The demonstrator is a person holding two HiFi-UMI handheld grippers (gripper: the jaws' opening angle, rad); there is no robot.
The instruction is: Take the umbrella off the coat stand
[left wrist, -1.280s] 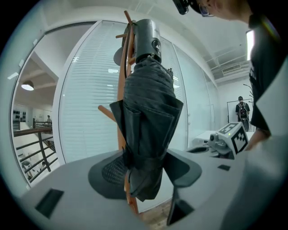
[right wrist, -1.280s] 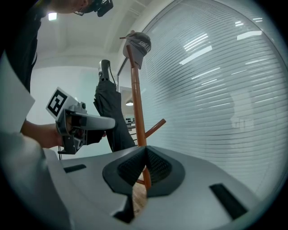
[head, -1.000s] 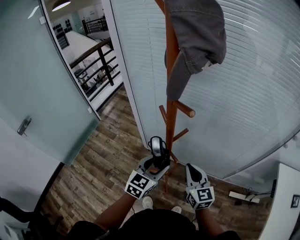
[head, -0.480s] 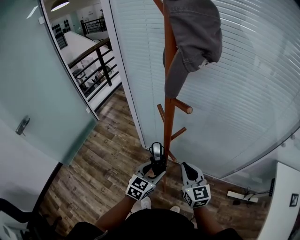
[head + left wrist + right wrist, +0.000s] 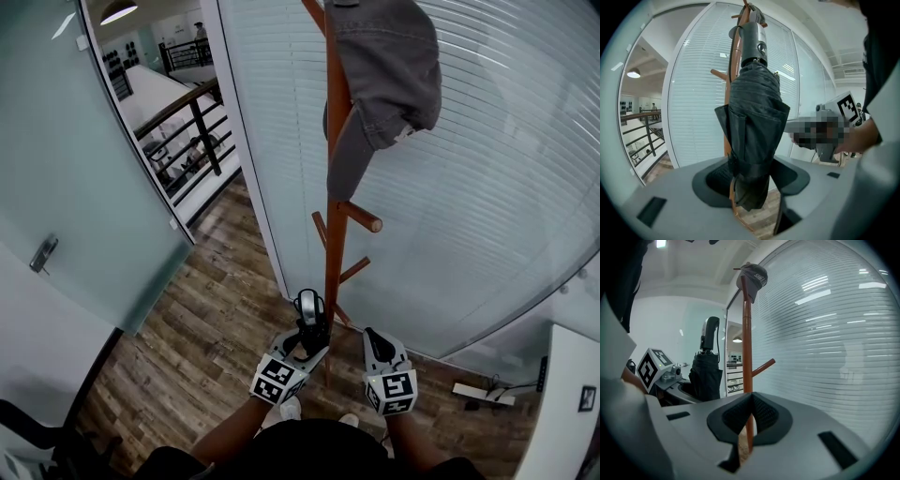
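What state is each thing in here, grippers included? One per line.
coat stand: upright, lower pegs bare
umbrella: folded, upright, handle up, gripped beside the coat stand
left gripper: shut on umbrella
right gripper: shut, empty
grey cap: hanging at the stand's top
glass door: open
blinds: lowered

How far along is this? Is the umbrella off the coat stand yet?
Looks almost done. The left gripper clamps the folded black umbrella, and the right gripper view shows it standing apart from the coat stand. Left: carry it away. The grey cap hangs on top, untouched.
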